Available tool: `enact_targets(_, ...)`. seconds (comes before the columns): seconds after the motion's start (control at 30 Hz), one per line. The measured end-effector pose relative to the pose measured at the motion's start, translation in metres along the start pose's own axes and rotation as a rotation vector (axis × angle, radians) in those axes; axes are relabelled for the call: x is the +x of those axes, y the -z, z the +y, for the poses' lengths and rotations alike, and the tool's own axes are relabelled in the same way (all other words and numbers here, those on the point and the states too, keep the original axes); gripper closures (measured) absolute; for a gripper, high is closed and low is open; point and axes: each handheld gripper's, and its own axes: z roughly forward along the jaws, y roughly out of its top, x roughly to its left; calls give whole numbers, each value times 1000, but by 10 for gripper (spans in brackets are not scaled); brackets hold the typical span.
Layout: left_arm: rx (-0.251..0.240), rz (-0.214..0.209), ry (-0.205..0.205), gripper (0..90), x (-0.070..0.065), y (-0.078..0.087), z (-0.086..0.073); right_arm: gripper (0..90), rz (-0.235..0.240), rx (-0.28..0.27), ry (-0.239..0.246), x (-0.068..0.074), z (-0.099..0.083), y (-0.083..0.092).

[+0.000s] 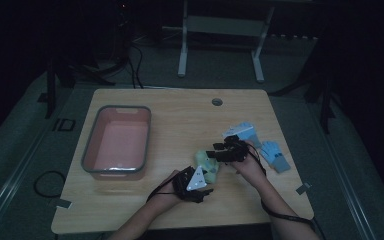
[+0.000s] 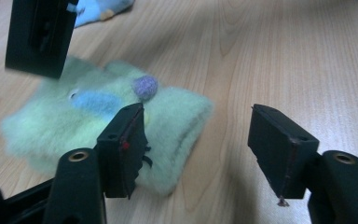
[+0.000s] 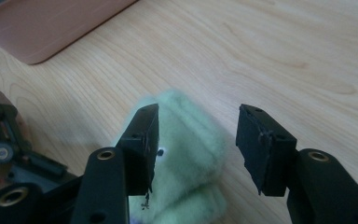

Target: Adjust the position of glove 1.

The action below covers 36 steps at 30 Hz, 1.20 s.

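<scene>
Green fuzzy sock (image 2: 107, 121) | lying flat on table (image 1: 180, 125), between both tongs | left gripper (image 2: 205, 149) and right gripper (image 3: 196, 140) held apart, nothing clamped | blue socks (image 1: 260, 145) beside | pink bin (image 1: 117, 140) not yet loaded.

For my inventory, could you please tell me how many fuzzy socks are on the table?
3: a green sock between the two grippers, and two blue socks near the table's right edge, beyond the right hand. More may be hidden under the hands.
</scene>
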Motion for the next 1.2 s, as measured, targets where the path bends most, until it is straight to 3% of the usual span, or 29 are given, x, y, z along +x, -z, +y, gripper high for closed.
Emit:
enact_targets(0.37, 72, 21, -62, 443, 10, -13, -4, 453, 75, 116, -24, -8, -12, -30)
enact_targets(0.47, 80, 37, -83, 445, 8, -16, -4, 492, 100, 121, -42, -11, -14, -32)
enact_targets(0.63, 95, 82, -105, 579, 8, -17, -3, 601, 124, 129, -64, -12, -14, -33)
enact_targets(0.8, 107, 78, -78, 704, 13, -15, 2, 708, 100, 124, -61, -7, -12, -30)
enact_targets(1.2, 142, 80, -91, 745, 22, 0, 18, 741, 107, 83, -91, -3, 0, -20)
